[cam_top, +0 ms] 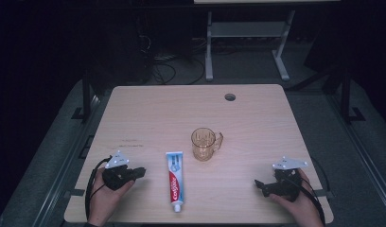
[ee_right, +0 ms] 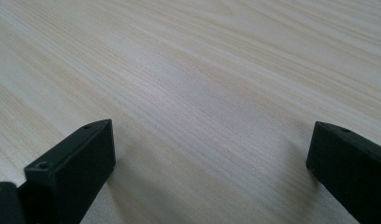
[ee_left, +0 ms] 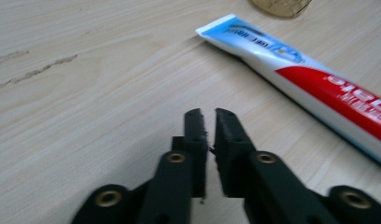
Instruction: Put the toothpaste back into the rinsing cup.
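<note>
Toothpaste tube [cam_top: 174, 180] lies flat near the table's [cam_top: 257, 118] front edge, cap nearest; left gripper [cam_top: 140, 172], just left of it, is closed on nothing; right gripper [cam_top: 260, 184], well apart, gapes empty; best reopen the left before straddling the tube's middle squarely.

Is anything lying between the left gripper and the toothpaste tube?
No. In the left gripper view, bare wooden table separates the shut left gripper from the toothpaste tube; the high view agrees.
</note>
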`<action>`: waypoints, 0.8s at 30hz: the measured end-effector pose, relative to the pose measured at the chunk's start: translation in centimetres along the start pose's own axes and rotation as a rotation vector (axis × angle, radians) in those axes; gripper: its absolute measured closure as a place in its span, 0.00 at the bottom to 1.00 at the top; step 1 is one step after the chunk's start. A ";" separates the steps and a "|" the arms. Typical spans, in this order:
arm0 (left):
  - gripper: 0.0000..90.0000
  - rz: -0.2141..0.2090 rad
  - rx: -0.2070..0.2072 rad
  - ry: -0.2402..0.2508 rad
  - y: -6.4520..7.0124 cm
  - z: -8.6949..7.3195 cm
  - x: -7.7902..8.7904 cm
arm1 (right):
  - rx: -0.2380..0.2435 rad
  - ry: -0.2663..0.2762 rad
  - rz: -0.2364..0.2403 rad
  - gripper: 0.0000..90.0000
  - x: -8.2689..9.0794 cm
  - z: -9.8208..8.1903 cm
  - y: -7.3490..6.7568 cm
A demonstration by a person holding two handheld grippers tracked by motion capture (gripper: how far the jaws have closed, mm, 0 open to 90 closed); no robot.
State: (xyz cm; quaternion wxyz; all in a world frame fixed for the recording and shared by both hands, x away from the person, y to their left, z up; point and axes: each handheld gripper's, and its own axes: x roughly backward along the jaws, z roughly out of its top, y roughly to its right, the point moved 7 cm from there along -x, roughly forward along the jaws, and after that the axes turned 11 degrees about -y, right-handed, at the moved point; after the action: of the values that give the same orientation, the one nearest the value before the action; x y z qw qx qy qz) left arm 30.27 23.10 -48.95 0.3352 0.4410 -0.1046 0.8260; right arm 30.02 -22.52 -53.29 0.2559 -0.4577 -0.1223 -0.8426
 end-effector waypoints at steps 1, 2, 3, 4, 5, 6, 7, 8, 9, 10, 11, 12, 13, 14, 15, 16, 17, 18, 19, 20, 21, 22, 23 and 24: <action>1.00 0.000 0.000 0.000 0.0 0.0 0.0 | 0.000 0.000 0.000 0.01 0.0 0.0 0.0; 1.00 -0.006 0.006 0.001 0.2 0.2 0.2 | 0.000 0.000 0.000 0.01 0.0 0.0 0.0; 1.00 -0.006 0.006 0.001 0.2 0.2 0.2 | 0.000 0.000 0.000 0.01 0.0 0.0 0.0; 1.00 -0.016 0.003 -0.009 0.3 0.3 0.2 | 0.000 0.000 0.000 0.01 0.0 0.0 0.0; 1.00 -0.022 0.003 -0.012 0.4 0.3 0.3 | 0.000 0.000 0.000 0.01 0.0 0.0 0.0; 1.00 -0.029 0.009 -0.013 0.6 0.4 0.2 | 0.000 0.000 0.000 0.01 0.0 0.0 0.0; 1.00 -0.029 0.009 -0.013 0.6 0.4 0.2 | 0.000 0.000 0.000 0.01 0.0 0.0 0.0; 1.00 -0.035 0.005 -0.013 0.7 0.4 0.2 | 0.000 0.000 0.000 0.01 0.0 0.0 0.0; 1.00 -0.041 0.000 -0.014 0.9 0.5 0.3 | 0.000 0.000 0.000 0.01 0.0 0.0 0.0; 1.00 -0.051 -0.013 -0.017 1.2 0.7 0.2 | 0.000 0.000 0.000 0.01 0.0 0.0 0.0; 1.00 -0.051 -0.013 -0.017 1.2 0.7 0.2 | 0.000 0.000 0.000 0.01 0.0 0.0 0.0; 1.00 -0.060 -0.021 -0.018 1.7 0.8 0.1 | 0.000 0.000 0.000 0.01 0.0 0.0 0.0; 1.00 -0.060 -0.021 -0.018 1.7 0.8 0.1 | 0.000 0.000 0.000 0.01 0.0 0.0 0.0; 1.00 -0.073 -0.030 -0.021 2.1 1.1 0.0 | 0.000 0.000 0.000 0.01 0.0 0.0 0.0; 1.00 -0.073 -0.030 -0.021 2.1 1.1 0.0 | 0.000 0.000 0.000 0.01 0.0 0.0 0.0; 1.00 -0.083 -0.042 -0.028 2.5 1.3 -0.2 | 0.000 0.000 0.000 0.01 0.0 0.0 0.0; 1.00 -0.088 -0.041 -0.026 2.8 1.4 -0.3 | 0.000 0.000 0.000 0.01 0.0 0.0 0.0; 1.00 -0.096 -0.043 -0.024 3.0 1.5 -0.4 | 0.000 0.000 0.000 0.01 0.0 0.0 0.0; 1.00 -0.096 -0.043 -0.024 3.0 1.5 -0.4 | 0.000 0.000 0.000 0.01 0.0 0.0 0.0; 1.00 -0.105 -0.044 -0.027 3.2 1.6 -0.4 | 0.000 0.000 0.000 0.01 0.0 0.0 0.0; 1.00 -0.109 -0.044 -0.024 3.3 1.8 -0.5 | 0.000 0.000 0.000 0.01 0.0 0.0 0.0; 1.00 -0.123 -0.047 -0.019 3.8 2.1 -0.5 | 0.000 0.000 0.000 0.01 0.0 0.0 0.0; 1.00 -0.123 -0.047 -0.019 3.8 2.1 -0.5 | 0.000 0.000 0.000 0.01 0.0 0.0 0.0; 1.00 -0.139 -0.051 -0.013 4.2 2.5 -0.6 | 0.000 0.000 0.000 0.01 0.0 0.0 0.0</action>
State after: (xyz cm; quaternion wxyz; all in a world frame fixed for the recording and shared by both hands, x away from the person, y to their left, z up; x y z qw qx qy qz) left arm 29.39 18.47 -47.49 0.4020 0.4440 -0.0968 0.7949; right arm 30.02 -22.52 -53.29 0.2560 -0.4578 -0.1222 -0.8426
